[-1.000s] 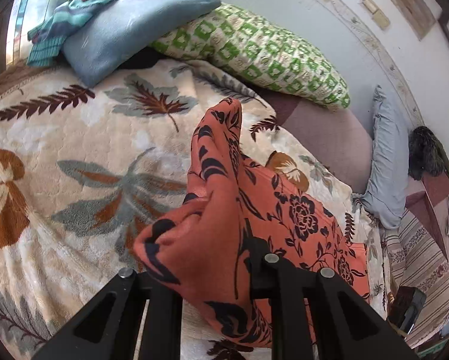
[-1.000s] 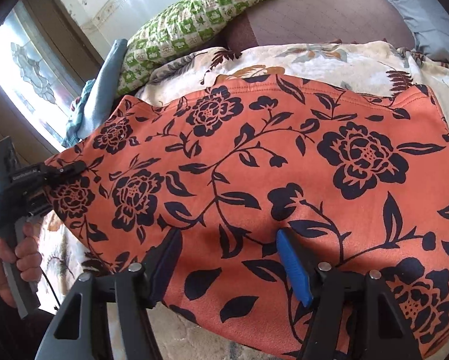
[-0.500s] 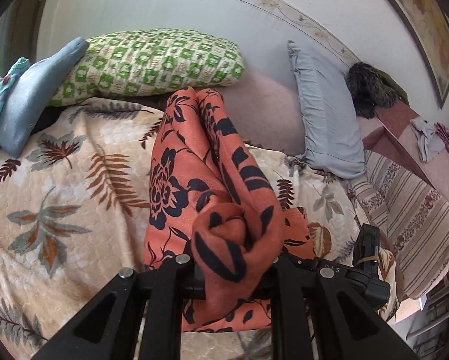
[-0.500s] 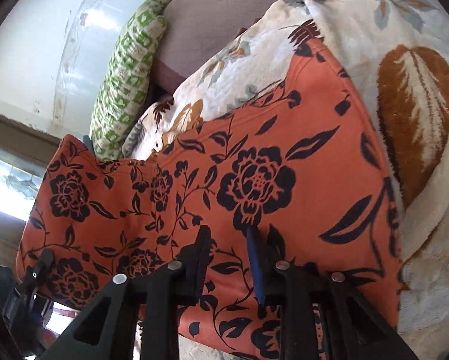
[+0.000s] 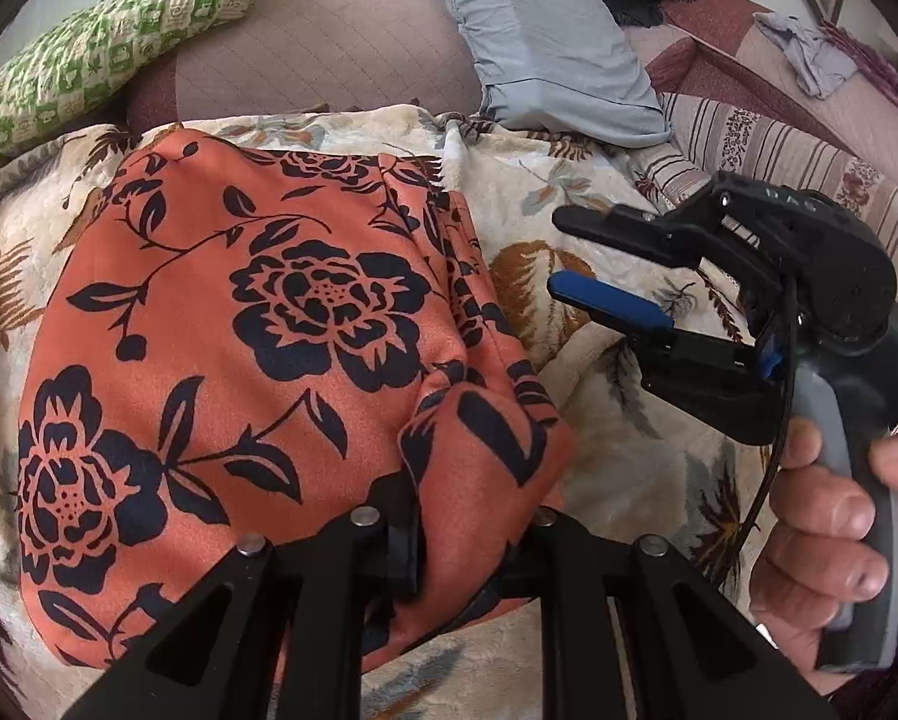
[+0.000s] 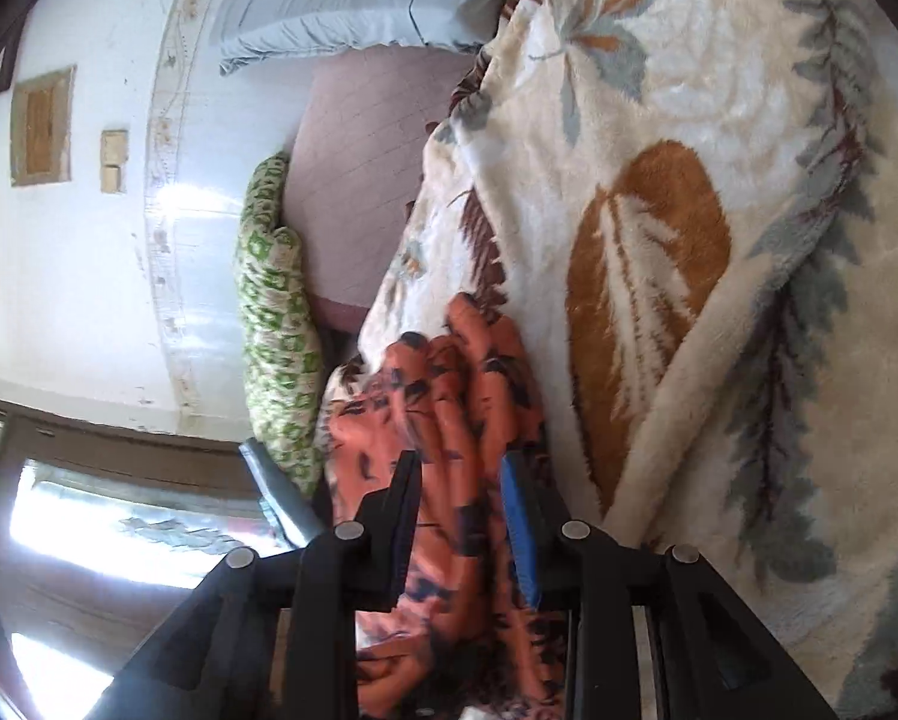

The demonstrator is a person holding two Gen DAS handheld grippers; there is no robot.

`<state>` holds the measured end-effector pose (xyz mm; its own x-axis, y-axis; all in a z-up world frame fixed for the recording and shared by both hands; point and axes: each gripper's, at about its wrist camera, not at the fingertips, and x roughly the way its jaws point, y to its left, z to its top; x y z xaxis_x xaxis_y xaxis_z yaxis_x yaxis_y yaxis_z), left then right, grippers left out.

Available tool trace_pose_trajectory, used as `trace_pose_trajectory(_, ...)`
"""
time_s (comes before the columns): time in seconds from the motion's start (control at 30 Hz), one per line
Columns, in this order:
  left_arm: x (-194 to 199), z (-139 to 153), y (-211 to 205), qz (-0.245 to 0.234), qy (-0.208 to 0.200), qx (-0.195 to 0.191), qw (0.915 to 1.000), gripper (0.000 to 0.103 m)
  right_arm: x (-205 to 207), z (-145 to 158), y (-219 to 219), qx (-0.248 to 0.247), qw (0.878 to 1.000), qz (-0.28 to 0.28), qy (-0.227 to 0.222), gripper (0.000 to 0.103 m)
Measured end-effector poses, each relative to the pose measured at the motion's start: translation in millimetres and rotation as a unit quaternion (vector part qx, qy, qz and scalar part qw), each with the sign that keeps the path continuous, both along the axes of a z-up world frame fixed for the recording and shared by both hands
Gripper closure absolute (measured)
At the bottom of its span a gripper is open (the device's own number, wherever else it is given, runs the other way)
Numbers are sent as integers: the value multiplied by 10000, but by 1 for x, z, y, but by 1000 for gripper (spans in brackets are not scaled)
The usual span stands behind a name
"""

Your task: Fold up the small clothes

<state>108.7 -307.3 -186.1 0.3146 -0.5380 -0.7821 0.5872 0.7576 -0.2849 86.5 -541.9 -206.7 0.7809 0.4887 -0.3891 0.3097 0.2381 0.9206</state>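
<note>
Broadly, the scene is filled by a cream blanket (image 5: 598,480) printed with leaves, on which everything else lies. Near the middle of the blanket an orange garment (image 5: 239,330) with black flowers is spread, doubled over on itself, with loose pleats bunched along its edge on the side nearer the right gripper. At the far edge of the blanket a green patterned pillow (image 5: 107,42) and a grey pillow (image 5: 538,30) are propped. Low over the near part of the blanket, the left gripper (image 5: 472,516) is clenched on a thick bundle of the garment's corner. Just beside the garment, above bare blanket, the right gripper (image 5: 559,255) is held by a hand (image 5: 838,528); its jaws have just been opening, and nothing is seen between them, the cloth lying only beyond their tips. A fold across the garment is judged to be in hand, with the carried edge brought over but not yet laid flat. Next, the gripped corner would likely need to be set down square on the layer beneath and let go, and the bunched pleats smoothed.
</note>
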Motion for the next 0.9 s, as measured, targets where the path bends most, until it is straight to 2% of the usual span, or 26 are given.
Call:
trace_pose_trajectory(0.03, 1, 2, 3, -3, 28, -41, 10000, 87, 8, 0, 3, 171, 9997, 182, -48, 64)
trace_pose_trajectory(0.07, 3, 3, 6, 25, 83, -87, 9999, 87, 14, 0, 5, 188, 9993, 332, 23, 41)
trace_pose_trajectory(0.1, 4, 5, 10, 58, 138, -104, 9998, 87, 19, 1, 7, 99, 9992, 366, 115, 30)
trace_pose_trajectory(0.13, 6, 7, 14, 87, 176, -115, 9997, 87, 21, 3, 10, 4, 9993, 359, 113, 27)
trace_pose_trajectory(0.23, 4, 17, 28, 142, 153, -239, 9995, 87, 38, 1, 21, 28, 9983, 580, 37, 27)
trace_pose_trajectory(0.33, 4, 28, 37, 151, 93, -321, 9993, 87, 54, -6, 34, -149, 9960, 831, 275, 27)
trace_pose_trajectory(0.5, -3, 28, 31, 24, 82, -192, 9998, 87, 76, -17, 51, -68, 9952, 953, 202, 27)
trace_pose_trajectory(0.53, -4, 25, 29, -11, 89, -127, 9999, 87, 79, -17, 52, -166, 9958, 889, 142, 30)
trace_pose_trajectory(0.6, -3, 19, 24, -29, 145, -85, 9999, 87, 84, -15, 49, -323, 9962, 812, -2, 47)
trace_pose_trajectory(0.63, -2, 19, 23, -26, 157, -114, 9998, 87, 86, -14, 46, -366, 9961, 797, -26, 62)
trace_pose_trajectory(0.67, 0, 19, 22, -41, 173, -159, 9997, 87, 86, -13, 41, -431, 9964, 724, -36, 73)
trace_pose_trajectory(0.77, 4, 24, 12, -140, 173, -263, 9994, 87, 80, -3, 21, -496, 9979, 372, -201, 79)
trace_pose_trajectory(0.83, 3, 26, -1, -298, 50, -213, 9993, 87, 77, 4, 10, -482, 9978, 258, -365, 79)
trace_pose_trajectory(0.9, 3, 19, -17, -457, 96, -84, 9989, 87, 76, 6, 2, -576, 9975, 200, -351, 79)
